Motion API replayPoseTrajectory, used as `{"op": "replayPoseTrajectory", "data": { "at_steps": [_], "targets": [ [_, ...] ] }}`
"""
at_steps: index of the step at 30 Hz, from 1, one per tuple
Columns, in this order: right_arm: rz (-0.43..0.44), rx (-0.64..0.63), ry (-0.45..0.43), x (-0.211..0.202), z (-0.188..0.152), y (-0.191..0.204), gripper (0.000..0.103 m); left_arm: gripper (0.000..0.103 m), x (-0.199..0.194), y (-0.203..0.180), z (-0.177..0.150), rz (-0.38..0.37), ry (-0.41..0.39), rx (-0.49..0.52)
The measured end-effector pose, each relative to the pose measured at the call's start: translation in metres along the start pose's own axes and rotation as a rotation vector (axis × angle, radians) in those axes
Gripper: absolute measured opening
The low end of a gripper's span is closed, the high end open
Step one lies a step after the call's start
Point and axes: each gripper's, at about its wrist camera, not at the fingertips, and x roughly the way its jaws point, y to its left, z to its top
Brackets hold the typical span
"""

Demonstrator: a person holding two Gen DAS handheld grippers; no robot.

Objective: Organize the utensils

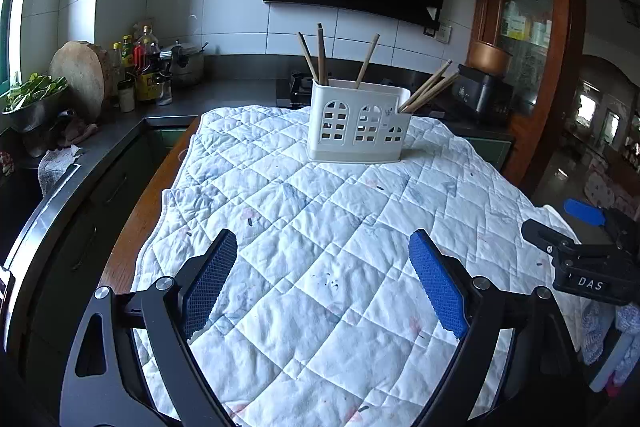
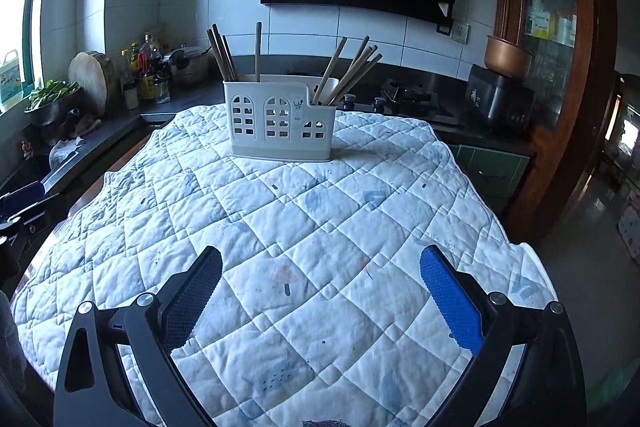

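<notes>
A white plastic utensil holder [image 1: 358,123] [image 2: 280,119] with window-shaped cut-outs stands upright at the far end of a quilted white cloth [image 1: 320,227] [image 2: 300,227]. Several wooden chopsticks [image 1: 320,55] [image 2: 224,53] stick up from its left compartment, and several more chopsticks [image 1: 430,87] [image 2: 348,69] lean to the right from its lower right compartment. My left gripper [image 1: 324,243] hangs open over the near part of the cloth with nothing between its blue pads. My right gripper [image 2: 322,255] is likewise open and empty; it also shows at the right edge of the left wrist view [image 1: 576,227].
A dark counter [image 1: 224,95] runs behind and to the left of the cloth, carrying bottles [image 1: 144,67], a round wooden board [image 1: 82,77], a bowl of greens [image 1: 34,99] and a pot [image 1: 186,63]. A stove [image 2: 408,97] and a black appliance [image 2: 500,99] sit at the back right. A wooden cabinet [image 2: 560,27] stands right.
</notes>
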Motion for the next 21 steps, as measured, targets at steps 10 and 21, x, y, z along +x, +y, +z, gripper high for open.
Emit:
{"op": "replayPoseTrajectory", "data": {
  "at_steps": [10,21],
  "targets": [
    [0.011,0.007,-0.007,-0.0048,-0.0012,-0.0025,0.096,0.087,0.0029,-0.0047,-0.0094,-0.014,0.031,0.009],
    [0.019,0.006,-0.003,-0.0050,-0.0021,-0.0011,0.096,0.087,0.0042,-0.0033,-0.0119,-0.011,0.036,0.005]
  ]
}}
